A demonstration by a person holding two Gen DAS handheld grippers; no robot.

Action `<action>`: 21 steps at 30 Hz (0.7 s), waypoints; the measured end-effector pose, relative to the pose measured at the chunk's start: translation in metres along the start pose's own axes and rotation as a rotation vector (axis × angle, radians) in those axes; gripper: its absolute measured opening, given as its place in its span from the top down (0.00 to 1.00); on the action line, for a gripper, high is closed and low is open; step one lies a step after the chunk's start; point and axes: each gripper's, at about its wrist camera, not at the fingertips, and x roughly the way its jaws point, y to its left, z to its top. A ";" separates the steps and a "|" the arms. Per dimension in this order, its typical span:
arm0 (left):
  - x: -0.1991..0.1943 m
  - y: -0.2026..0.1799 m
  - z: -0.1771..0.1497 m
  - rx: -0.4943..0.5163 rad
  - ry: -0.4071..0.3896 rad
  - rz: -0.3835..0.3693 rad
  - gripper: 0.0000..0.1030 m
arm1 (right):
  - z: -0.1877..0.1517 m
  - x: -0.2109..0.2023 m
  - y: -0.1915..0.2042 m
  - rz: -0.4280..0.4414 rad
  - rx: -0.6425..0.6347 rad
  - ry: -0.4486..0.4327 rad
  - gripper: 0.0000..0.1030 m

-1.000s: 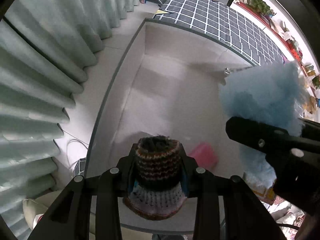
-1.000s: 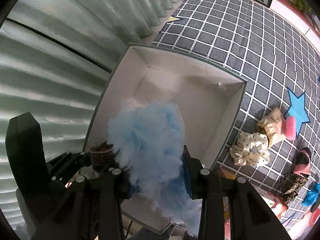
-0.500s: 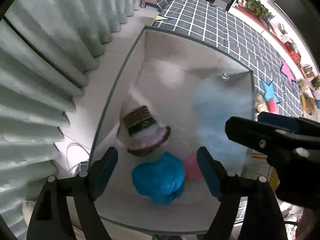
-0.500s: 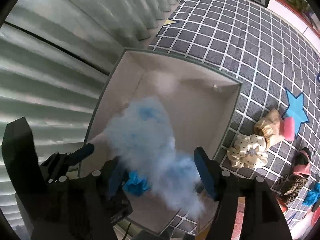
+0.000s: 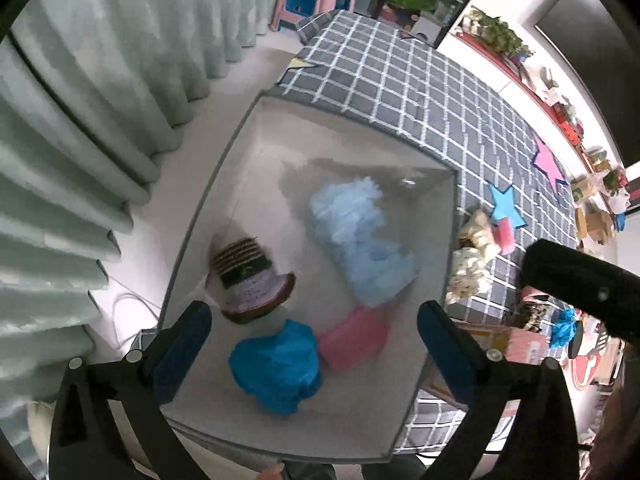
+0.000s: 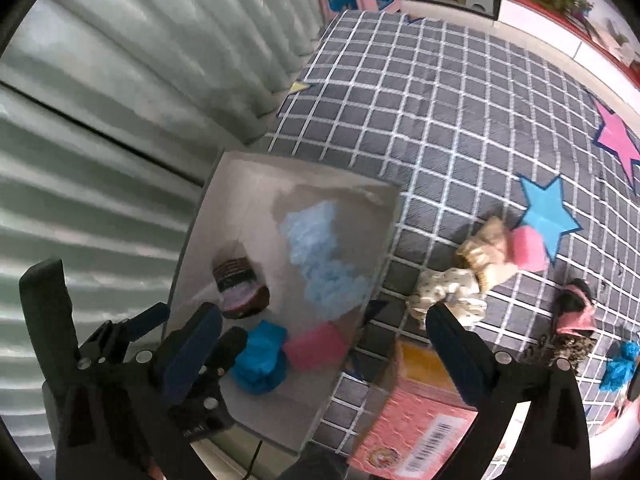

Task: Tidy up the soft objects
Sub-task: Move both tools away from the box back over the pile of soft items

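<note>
A grey-rimmed box point(image 5: 218, 184) with a white inside holds a striped knitted hat point(image 5: 250, 276), a light blue fluffy piece point(image 5: 360, 240), a bright blue scrunchie point(image 5: 276, 364) and a pink sponge point(image 5: 354, 338). Above the box's near end, my left gripper point(image 5: 314, 314) is opening its jaws with nothing between them. In the right wrist view, my right gripper point(image 6: 323, 314) hangs over the box's right wall point(image 6: 380, 248). Its jaws are also opening and hold nothing. The hat point(image 6: 240, 288) and the blue fluff point(image 6: 320, 256) lie below it.
The box stands at the edge of a grey checked rug point(image 6: 440, 120) beside a pale curtain point(image 6: 120, 80). On the rug lie a cream dotted scrunchie point(image 6: 448, 296), a beige piece with a pink sponge point(image 6: 528, 248), a leopard-print item point(image 6: 572, 344) and a blue one point(image 6: 620, 364). A pink carton point(image 6: 416, 412) sits nearby.
Both grippers opened. The knitted hat dropped from the left one and the light blue fluff from the right one into the box. Both rose, and the right one shifted right.
</note>
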 end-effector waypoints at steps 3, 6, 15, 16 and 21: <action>-0.008 -0.017 0.004 0.030 -0.015 -0.010 0.00 | -0.002 -0.020 -0.021 0.007 0.043 -0.027 0.00; -0.016 -0.041 0.008 0.074 -0.025 -0.022 0.00 | -0.008 -0.037 -0.047 -0.003 0.090 -0.053 0.00; -0.026 -0.117 0.013 0.160 -0.033 -0.066 0.00 | -0.047 -0.079 -0.153 -0.042 0.312 -0.121 0.00; -0.028 -0.126 0.013 0.167 -0.037 -0.071 0.00 | -0.053 -0.081 -0.165 -0.048 0.336 -0.122 0.00; -0.028 -0.176 0.009 0.232 -0.020 -0.107 0.00 | -0.085 -0.081 -0.225 -0.090 0.453 -0.105 0.00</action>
